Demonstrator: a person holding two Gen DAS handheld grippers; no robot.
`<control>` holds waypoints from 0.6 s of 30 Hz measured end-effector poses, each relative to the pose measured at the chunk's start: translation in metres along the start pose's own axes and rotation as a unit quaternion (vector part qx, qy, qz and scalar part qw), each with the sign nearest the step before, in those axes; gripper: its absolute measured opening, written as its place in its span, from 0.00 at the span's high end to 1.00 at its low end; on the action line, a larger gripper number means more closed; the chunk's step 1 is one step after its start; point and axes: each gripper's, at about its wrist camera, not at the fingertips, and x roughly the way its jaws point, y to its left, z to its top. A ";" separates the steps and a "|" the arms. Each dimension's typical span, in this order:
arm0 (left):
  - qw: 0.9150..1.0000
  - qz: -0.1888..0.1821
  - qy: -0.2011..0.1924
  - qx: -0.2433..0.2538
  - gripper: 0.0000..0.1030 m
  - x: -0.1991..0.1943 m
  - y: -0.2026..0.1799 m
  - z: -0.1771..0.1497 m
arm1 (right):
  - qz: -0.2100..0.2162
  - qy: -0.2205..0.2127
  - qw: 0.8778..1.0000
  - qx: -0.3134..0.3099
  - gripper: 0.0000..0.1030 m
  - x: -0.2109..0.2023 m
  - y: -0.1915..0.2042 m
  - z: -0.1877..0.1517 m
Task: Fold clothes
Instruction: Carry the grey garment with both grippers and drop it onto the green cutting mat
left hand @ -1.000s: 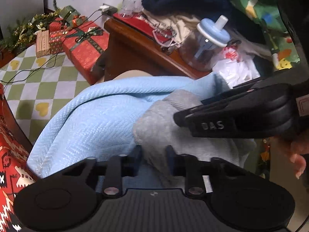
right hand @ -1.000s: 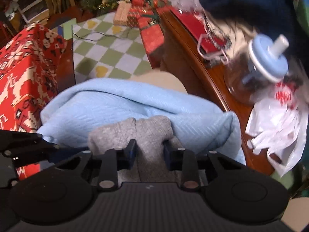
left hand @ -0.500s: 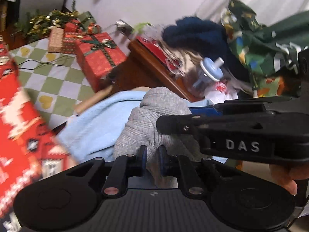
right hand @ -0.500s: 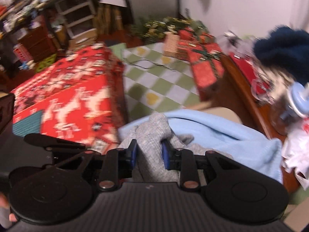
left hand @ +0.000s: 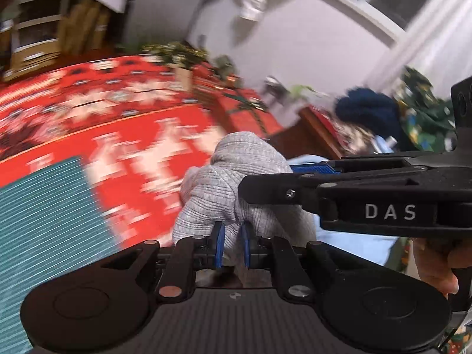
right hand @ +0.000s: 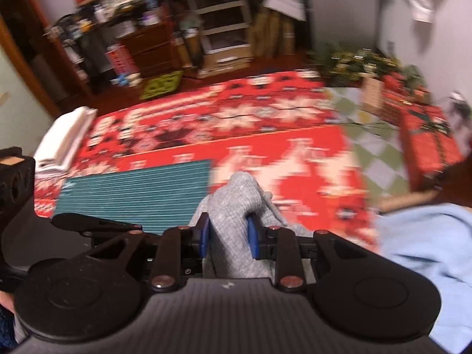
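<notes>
A grey knit garment (left hand: 236,174) is bunched up and held in the air by both grippers. My left gripper (left hand: 232,246) is shut on its lower fold, blue pads pinching the cloth. My right gripper (right hand: 228,237) is shut on another part of the same grey garment (right hand: 236,203). In the left wrist view the right gripper's black body crosses the frame at the right, level with the garment, with a hand (left hand: 436,268) under it. The garment's lower part is hidden behind the gripper bodies.
A red patterned cloth (right hand: 236,124) covers the surface ahead, with a teal ribbed mat (right hand: 138,188) on it and folded white cloth (right hand: 65,138) at its left end. A light blue blanket (right hand: 424,247) lies to the right. Wrapped red gift boxes (right hand: 427,135), a wooden table (left hand: 312,129) and shelves stand beyond.
Both grippers have lifted the grey garment off the light blue blanket and swung left, so the red cloth and teal mat now fill the view. Both stay shut on it.
</notes>
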 end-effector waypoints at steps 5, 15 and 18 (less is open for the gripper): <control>0.997 0.045 -0.025 -0.065 0.89 -0.055 0.076 -0.027 | 0.056 0.000 0.998 -0.035 0.72 0.049 0.092 -0.006; 0.972 0.154 -0.066 -0.165 0.81 -0.154 0.187 -0.098 | 0.153 0.015 0.983 -0.104 0.72 0.137 0.244 -0.034; 0.965 0.197 -0.069 -0.158 0.69 -0.169 0.200 -0.115 | 0.162 0.018 0.979 -0.121 0.70 0.154 0.271 -0.047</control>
